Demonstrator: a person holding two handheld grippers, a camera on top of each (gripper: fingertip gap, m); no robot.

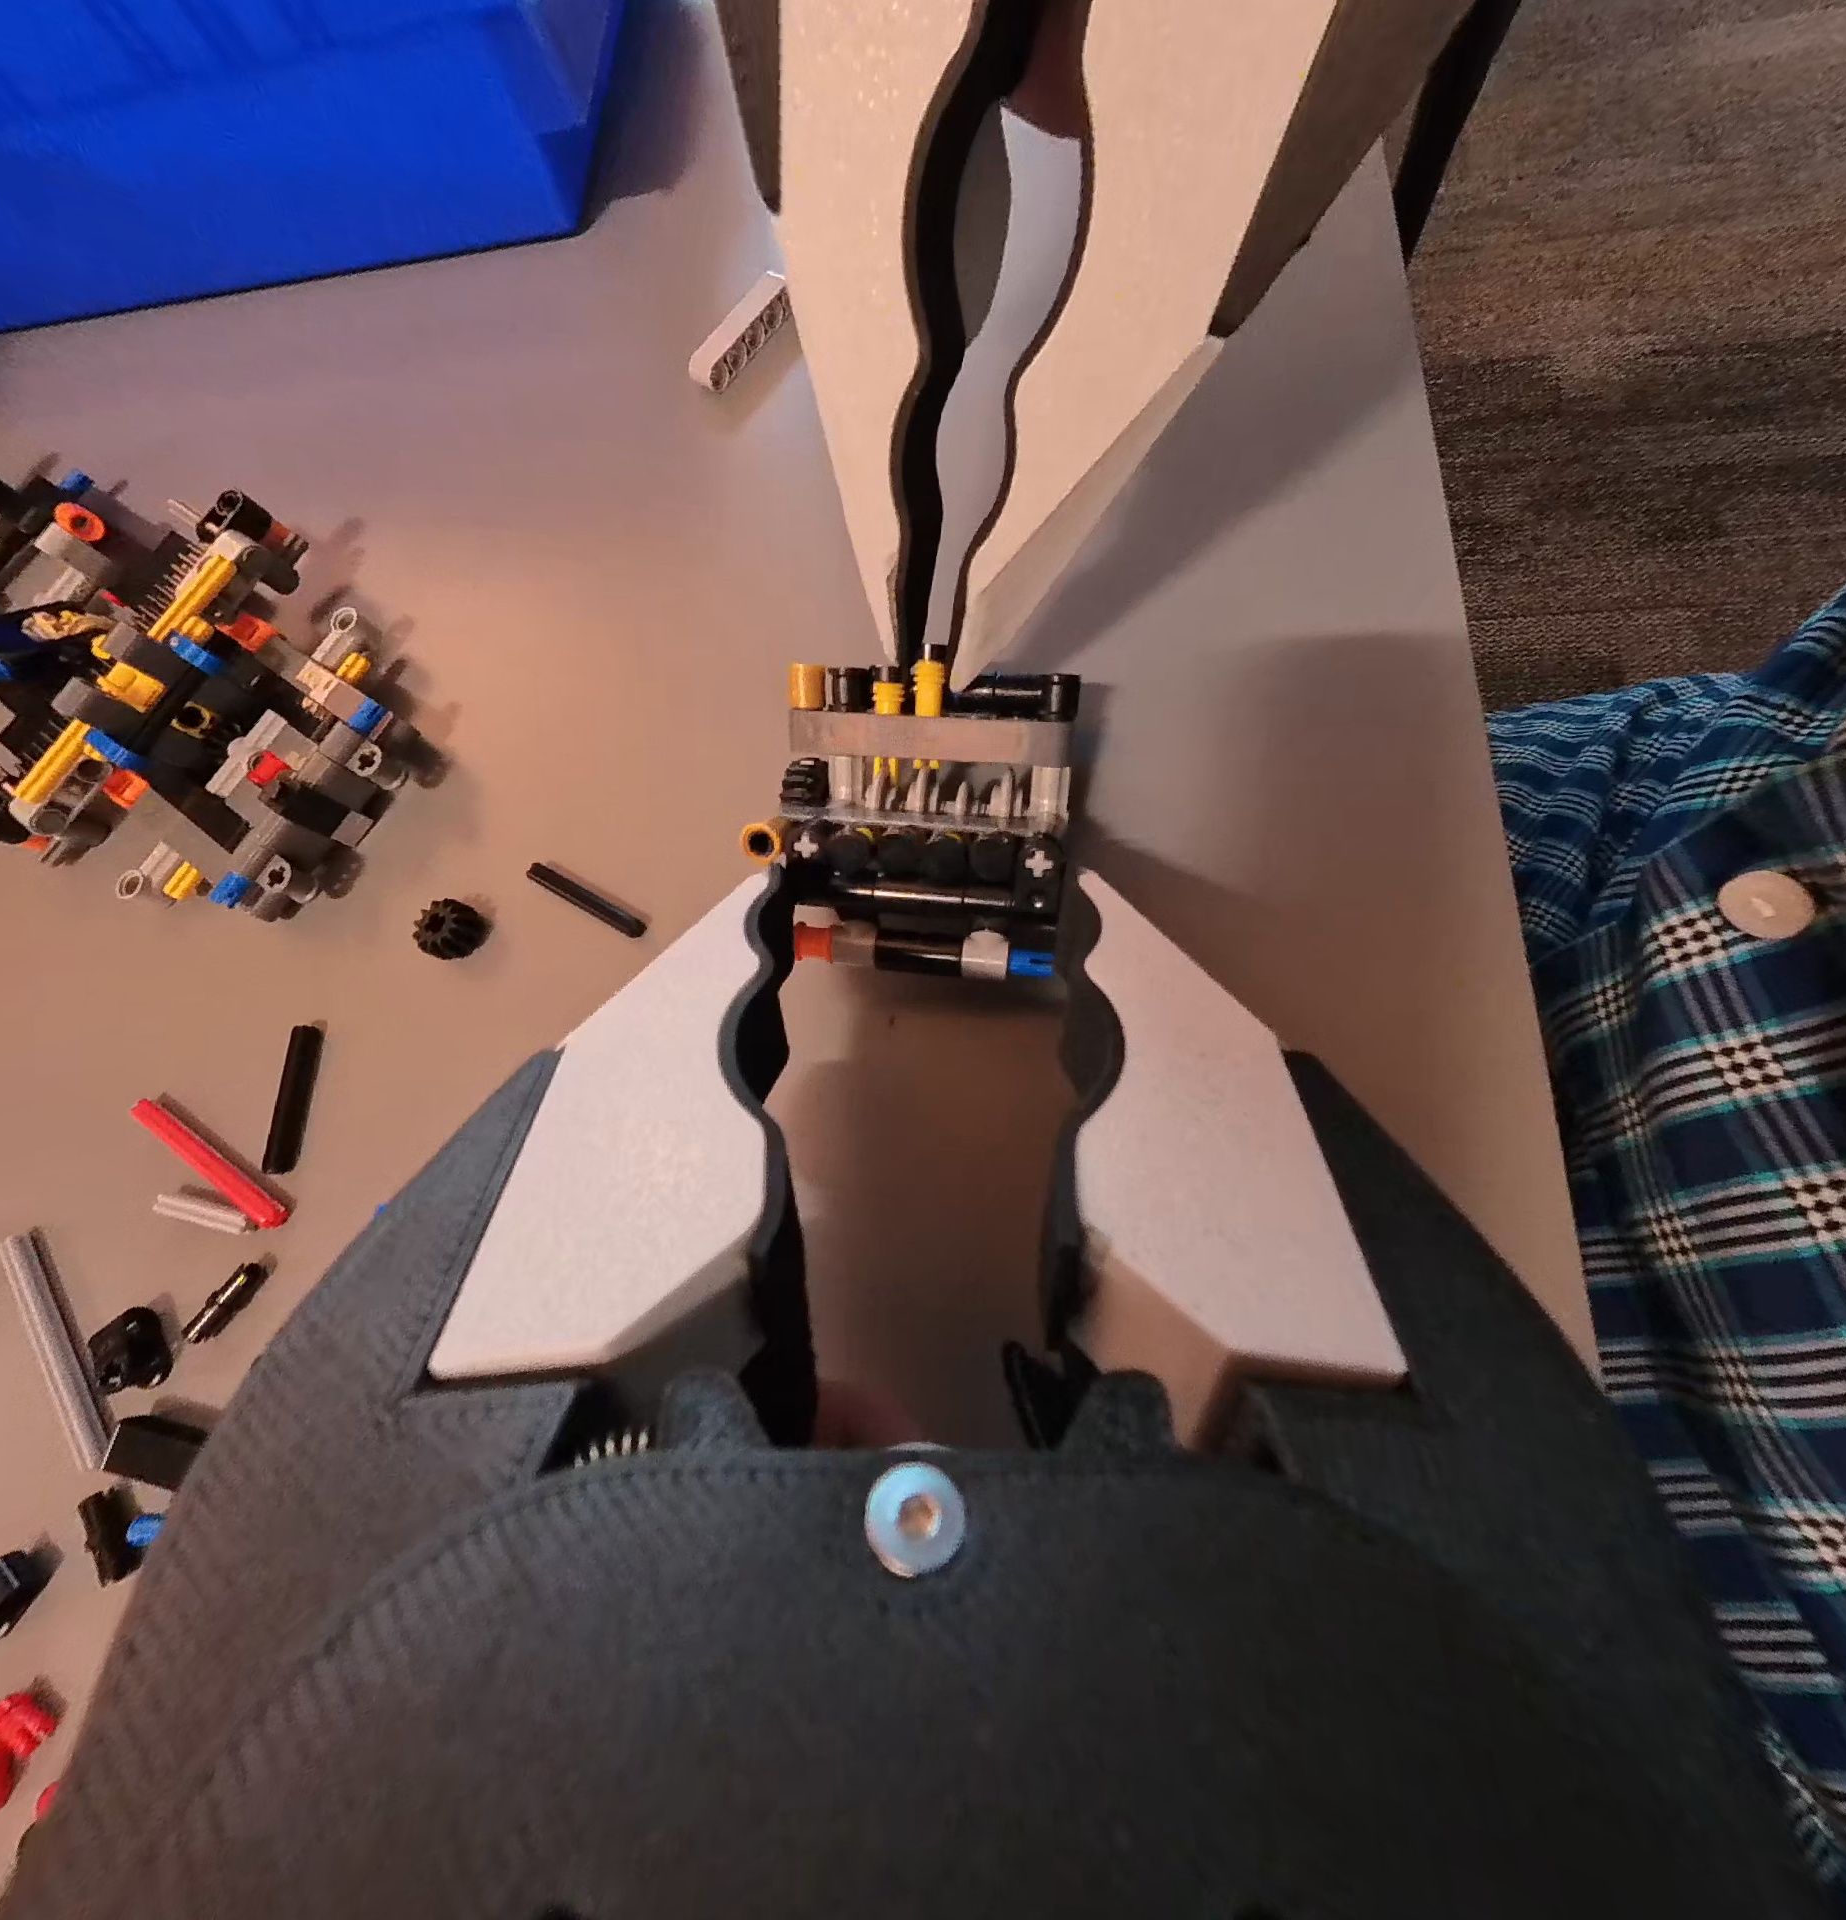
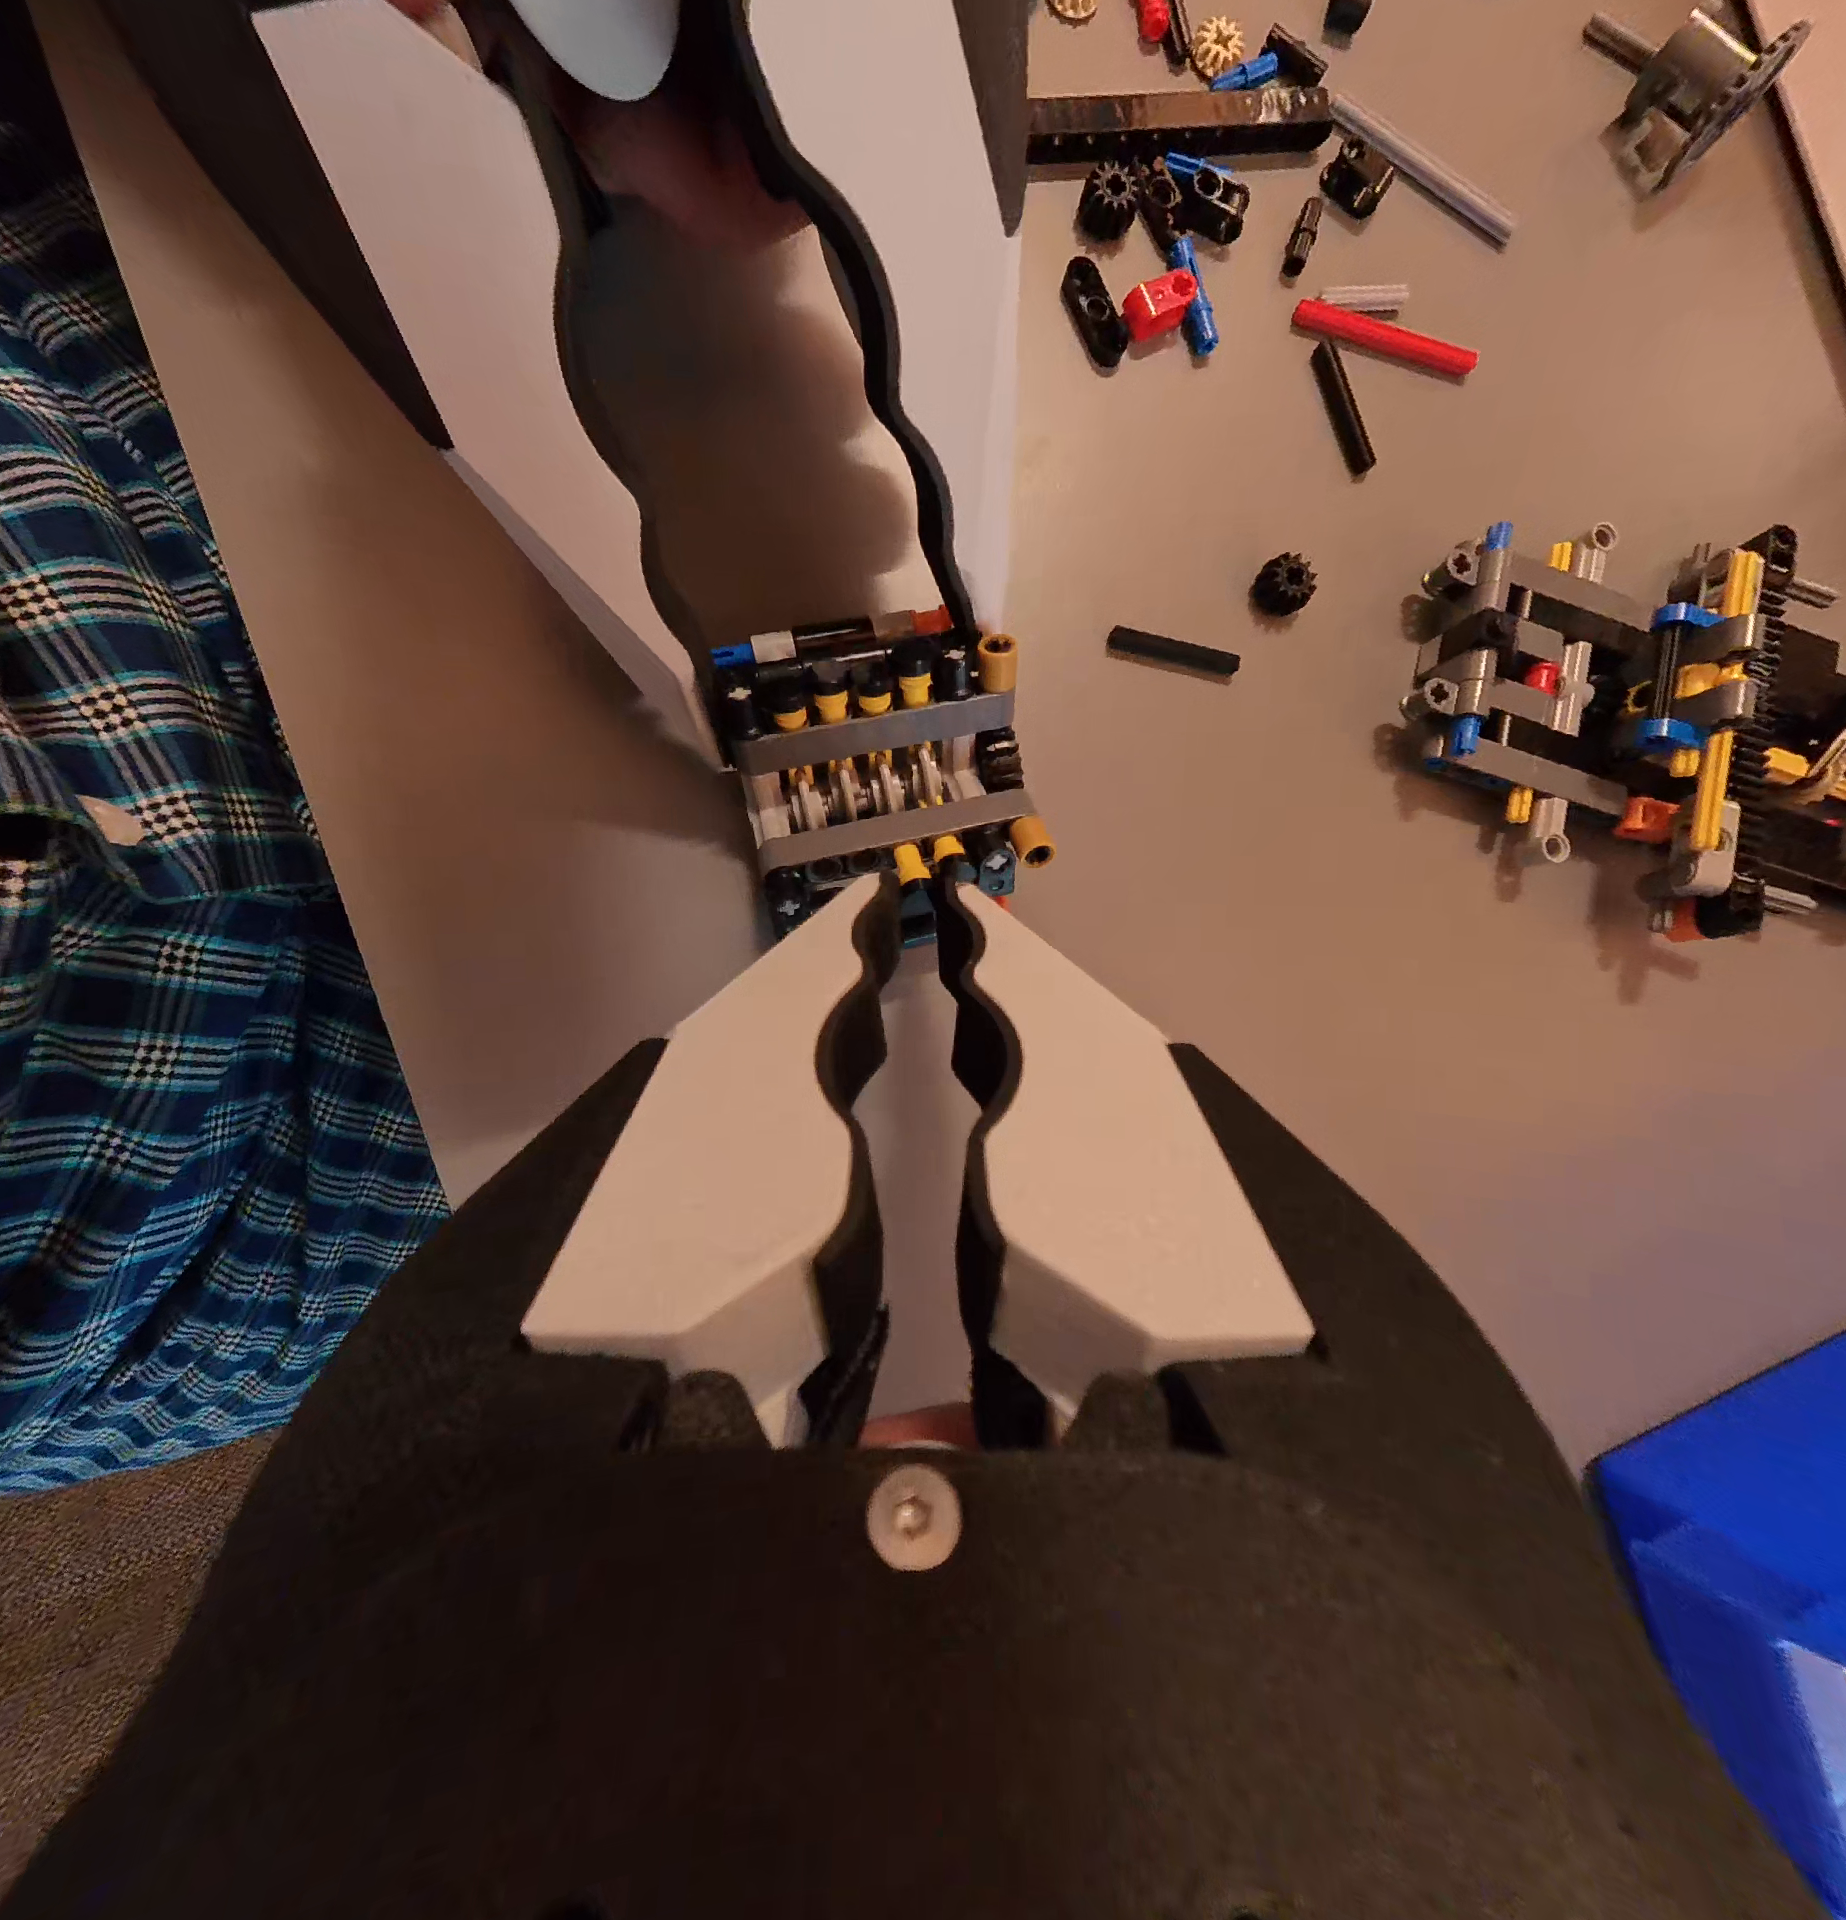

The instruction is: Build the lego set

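Both grippers meet at one small engine-like lego block (image 1: pixel 924 800) held just above the grey table (image 1: pixel 545 520). Left gripper (image 1: pixel 924 940), fingers spread wide, clamps the block's black end across its width, one fingertip on each side. Right gripper (image 2: pixel 924 909), fingers nearly together, pinches a small yellow-and-black pin piece (image 2: pixel 924 868) at the block's opposite end; in the left wrist view the same gripper (image 1: pixel 934 644) comes in from the far side of the block.

Largest of the rest, a blue bin (image 1: pixel 275 135) stands well away from the block, at the table's far corner in the left wrist view. A person's blue plaid shirt (image 1: pixel 1708 1091) fills the side of the block opposite the table's parts. A bigger, half-built lego chassis (image 2: pixel 1636 717) in grey, black, yellow and blue lies on the table, apart from the block. Between chassis and block lie a short black axle (image 2: pixel 1173 655) and a small black gear (image 2: pixel 1283 584). Farther from the block sit a red axle (image 2: pixel 1384 335), another black axle (image 2: pixel 1343 407) and a long grey axle (image 1: pixel 51 1351) among scattered small connectors.
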